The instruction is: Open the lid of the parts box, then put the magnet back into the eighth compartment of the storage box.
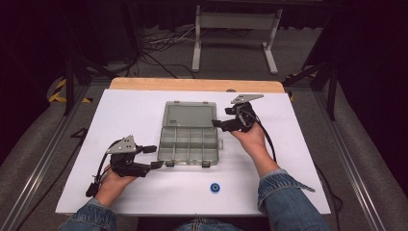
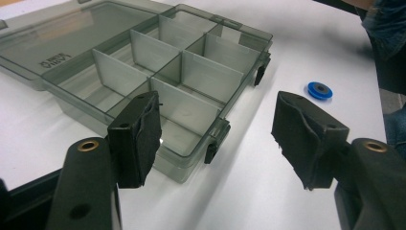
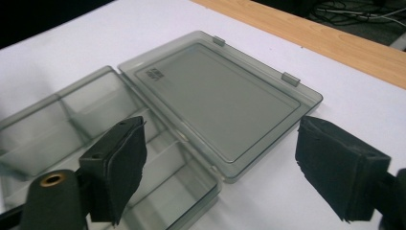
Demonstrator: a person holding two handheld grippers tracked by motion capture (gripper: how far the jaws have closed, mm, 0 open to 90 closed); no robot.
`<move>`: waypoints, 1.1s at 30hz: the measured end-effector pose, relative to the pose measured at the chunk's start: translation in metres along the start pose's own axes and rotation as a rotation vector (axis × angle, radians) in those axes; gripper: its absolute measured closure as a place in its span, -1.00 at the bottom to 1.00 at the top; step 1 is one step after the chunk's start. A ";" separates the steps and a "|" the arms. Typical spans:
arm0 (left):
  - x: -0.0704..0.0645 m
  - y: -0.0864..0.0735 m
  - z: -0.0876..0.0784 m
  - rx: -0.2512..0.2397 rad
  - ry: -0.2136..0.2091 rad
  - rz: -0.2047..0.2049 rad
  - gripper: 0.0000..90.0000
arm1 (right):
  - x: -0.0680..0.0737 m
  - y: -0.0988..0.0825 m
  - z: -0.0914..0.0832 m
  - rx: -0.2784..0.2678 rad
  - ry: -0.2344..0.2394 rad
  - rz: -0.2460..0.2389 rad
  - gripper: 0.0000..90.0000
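Grippers: left gripper (image 1: 155, 157) sits at the near left corner of the organiser box (image 1: 188, 143), jaws spread apart and holding nothing; right gripper (image 1: 220, 123) hovers off the box's right side beside the lid (image 1: 188, 116), jaws likewise parted and empty.
Left jaws: in the left gripper view one foam pad (image 2: 143, 136) stands in front of the box's near corner and the other over bare table; neither presses on the plastic.
Right jaws: in the right gripper view the pads (image 3: 122, 165) frame the hinge line from above, clear of the lid and the tray.
Box position: middle of the white table (image 1: 144, 192), tray toward the person, lid folded flat away from them.
Done so far: box appears fully opened, with both front latches (image 2: 214, 145) undone and hanging at the near wall.
Compartments: every visible cell between the dividers (image 2: 203, 76) looks empty.
Left to do: judging by the scene, the blue ring (image 1: 215, 187) lying alone on the table, near the person and apart from the box, is likely meant to go into a cell; nothing has grasped it yet.
Writing: small moulded mark and a line of text in the lid's corner (image 3: 154, 74), too fine to read.
Other labels: none legible on the grippers, the ring or the table.
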State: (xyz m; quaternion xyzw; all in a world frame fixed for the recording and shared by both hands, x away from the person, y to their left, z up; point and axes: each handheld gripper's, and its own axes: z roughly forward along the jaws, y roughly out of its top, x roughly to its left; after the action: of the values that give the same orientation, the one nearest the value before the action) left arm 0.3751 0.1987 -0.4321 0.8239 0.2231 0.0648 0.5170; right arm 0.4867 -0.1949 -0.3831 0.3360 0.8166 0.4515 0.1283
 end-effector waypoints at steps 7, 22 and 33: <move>0.001 0.000 0.000 0.003 0.008 -0.007 -0.26 | 0.015 -0.002 -0.023 -0.044 0.032 -0.033 -0.66; 0.003 -0.002 -0.010 -0.027 0.051 -0.029 -0.44 | 0.053 -0.009 -0.061 -0.035 0.095 -0.171 -0.89; 0.003 -0.003 -0.013 -0.032 0.065 -0.032 -0.45 | 0.077 -0.008 -0.066 0.142 0.110 -0.246 -0.85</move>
State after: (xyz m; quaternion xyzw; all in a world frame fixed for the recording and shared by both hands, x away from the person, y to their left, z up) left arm 0.3723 0.2114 -0.4291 0.8094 0.2519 0.0865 0.5234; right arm 0.3923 -0.1895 -0.3453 0.2164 0.8872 0.3914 0.1139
